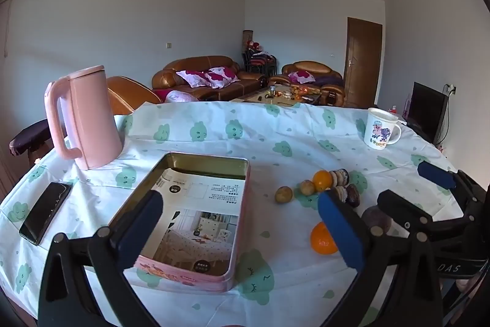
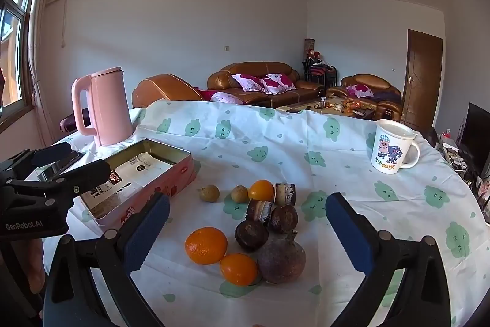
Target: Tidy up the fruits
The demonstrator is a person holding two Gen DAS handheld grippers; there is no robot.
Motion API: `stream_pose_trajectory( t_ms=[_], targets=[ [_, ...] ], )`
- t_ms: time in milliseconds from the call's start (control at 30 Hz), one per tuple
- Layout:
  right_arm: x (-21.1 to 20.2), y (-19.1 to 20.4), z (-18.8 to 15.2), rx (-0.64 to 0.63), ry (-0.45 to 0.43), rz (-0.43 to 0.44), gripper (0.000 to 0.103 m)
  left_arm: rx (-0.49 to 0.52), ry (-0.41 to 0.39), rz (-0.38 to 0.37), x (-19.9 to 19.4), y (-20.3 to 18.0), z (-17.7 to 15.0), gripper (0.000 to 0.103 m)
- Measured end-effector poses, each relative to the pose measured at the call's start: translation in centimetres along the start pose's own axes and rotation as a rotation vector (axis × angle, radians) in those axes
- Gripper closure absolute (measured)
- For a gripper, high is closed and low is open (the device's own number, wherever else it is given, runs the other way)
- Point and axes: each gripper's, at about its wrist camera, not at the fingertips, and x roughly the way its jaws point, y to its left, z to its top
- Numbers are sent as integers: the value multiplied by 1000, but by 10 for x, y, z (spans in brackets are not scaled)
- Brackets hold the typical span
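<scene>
Orange peel is catching the light where the fruit is lying loose on the tablecloth, bunched toward the table's near edge and right of the pink tin. Nearest the right gripper are sitting a big orange, a smaller orange just beside it and a dull brown pomegranate touching that one. Behind them are lying two dark round fruits, two cut dark pieces, a third orange and two small yellowish fruits. The tin is standing open, holding only a printed sheet, near the left edge in front of the kettle; a mug is standing toward the far right edge.

The oranges are looking firm, round and prone to rolling, so I would be taking one across its middle with moderate pressure. The dark fruits are looking soft and wrinkled, likely bruising under a hard squeeze. The pomegranate is probably the heaviest and wide for the jaws.

The right gripper is hanging over the fruit, tilted gently downward, jaws spread wide with nothing between them. The left gripper is hovering over the tin's near end, likewise tilted down, gaping and empty.
</scene>
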Motion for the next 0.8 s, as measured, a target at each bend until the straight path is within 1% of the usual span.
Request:
stream_pose_trajectory(
  t_ms=[133, 167, 200, 800],
  targets=[
    [-2, 3, -2, 1, 10, -5, 1, 9, -6, 0, -2, -2, 0, 0],
    [0, 6, -2, -2, 11, -6, 1, 3, 8, -1, 1, -1, 1, 0],
    [1, 0, -4, 23, 11, 7, 1, 2, 9, 1, 1, -1, 1, 0],
    [-6, 0, -3, 29, 9, 13, 1, 12, -5, 4, 0, -1, -1, 0]
  ],
)
